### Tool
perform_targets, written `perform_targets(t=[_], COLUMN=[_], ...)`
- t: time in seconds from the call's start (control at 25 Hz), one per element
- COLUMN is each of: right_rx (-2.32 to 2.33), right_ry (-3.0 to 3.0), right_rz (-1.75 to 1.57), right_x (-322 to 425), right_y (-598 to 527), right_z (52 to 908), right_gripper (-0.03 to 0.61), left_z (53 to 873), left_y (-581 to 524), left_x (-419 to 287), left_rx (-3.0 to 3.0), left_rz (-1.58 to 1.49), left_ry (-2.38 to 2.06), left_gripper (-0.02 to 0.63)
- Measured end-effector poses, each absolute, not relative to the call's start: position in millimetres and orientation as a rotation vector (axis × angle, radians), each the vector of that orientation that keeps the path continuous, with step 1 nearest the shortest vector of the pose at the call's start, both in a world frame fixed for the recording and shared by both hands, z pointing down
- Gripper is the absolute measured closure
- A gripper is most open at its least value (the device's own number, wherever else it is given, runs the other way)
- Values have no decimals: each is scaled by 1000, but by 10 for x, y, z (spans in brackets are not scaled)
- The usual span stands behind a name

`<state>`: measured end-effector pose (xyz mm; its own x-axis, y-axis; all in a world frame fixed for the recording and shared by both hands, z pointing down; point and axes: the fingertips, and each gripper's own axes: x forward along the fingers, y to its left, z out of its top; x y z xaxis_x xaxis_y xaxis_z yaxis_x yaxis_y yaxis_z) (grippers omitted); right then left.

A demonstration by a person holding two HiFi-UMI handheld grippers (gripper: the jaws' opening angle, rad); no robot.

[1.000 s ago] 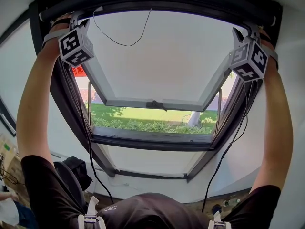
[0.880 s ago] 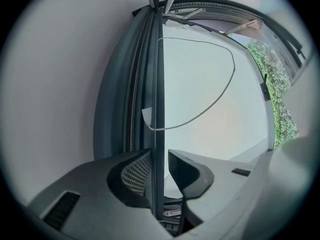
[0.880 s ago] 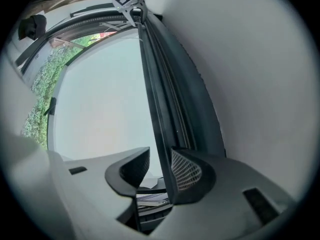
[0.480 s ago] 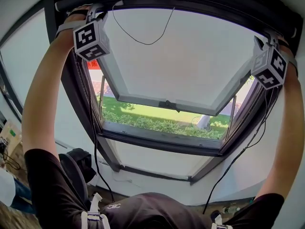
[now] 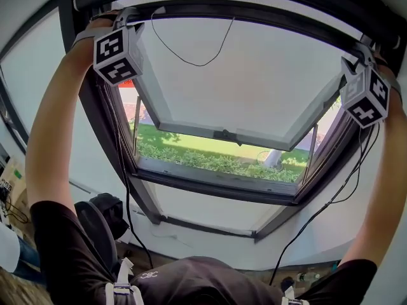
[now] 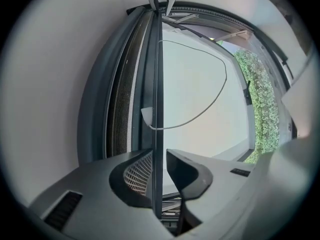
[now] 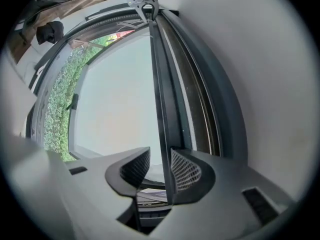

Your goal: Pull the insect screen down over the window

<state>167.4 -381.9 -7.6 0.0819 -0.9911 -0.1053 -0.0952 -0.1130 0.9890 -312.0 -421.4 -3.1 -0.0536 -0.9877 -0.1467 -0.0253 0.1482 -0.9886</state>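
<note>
Head view first. Both arms are stretched right up to the head of the window (image 5: 216, 188). The left gripper (image 5: 122, 19) is at 11 o'clock with its marker cube (image 5: 117, 56) just beneath, and the right gripper (image 5: 367, 48) is out at 2 o'clock. Both meet the dark pull bar (image 5: 267, 19), which runs from 11 to 2 o'clock just under the top housing. A thin cord (image 5: 191, 62) droops from the bar in a loop. Behind it the sash (image 5: 222, 88) tilts outward, and greenery (image 5: 210, 162) shows at the centre, below its lower edge.

Over to the left gripper view. The pull bar (image 6: 158, 84) shoots straight from 6 to 12 o'clock, right through the left gripper (image 6: 159, 154). Those jaws have just been closing and now they pinch the bar. The 9 o'clock pad lies flat on it and the 3 o'clock pad sits hard beside it. The insect screen (image 6: 120, 109) shows as a narrow band of mesh just on the 9 o'clock side of the bar, up at the housing. The other gripper grips the bar's far end at 12 o'clock.

Now the right gripper view. The bar (image 7: 157, 94) climbs from 6 to 12 o'clock between the jaws of the right gripper (image 7: 160, 151), which are closed about it. The 3 o'clock pad presses on it, with a sliver of light at the 9 o'clock pad. Greenery fills 9 o'clock.
</note>
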Motion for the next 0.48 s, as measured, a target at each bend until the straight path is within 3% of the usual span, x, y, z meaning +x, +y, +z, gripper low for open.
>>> perform_targets(t=[0.2, 0.48], right_rx=[1368, 1284], right_ry=[-1236, -1264], right_rz=[-1176, -1121], right_x=[1653, 1681], right_y=[-3811, -3826], right_z=[191, 682], right_gripper=[453, 542], left_z=[297, 887], left_y=[-4192, -4191], left_x=[-3122, -3107], left_rx=[-1154, -1217], left_rz=[-1195, -1274], left_ry=[1281, 1207], left_gripper=[508, 538])
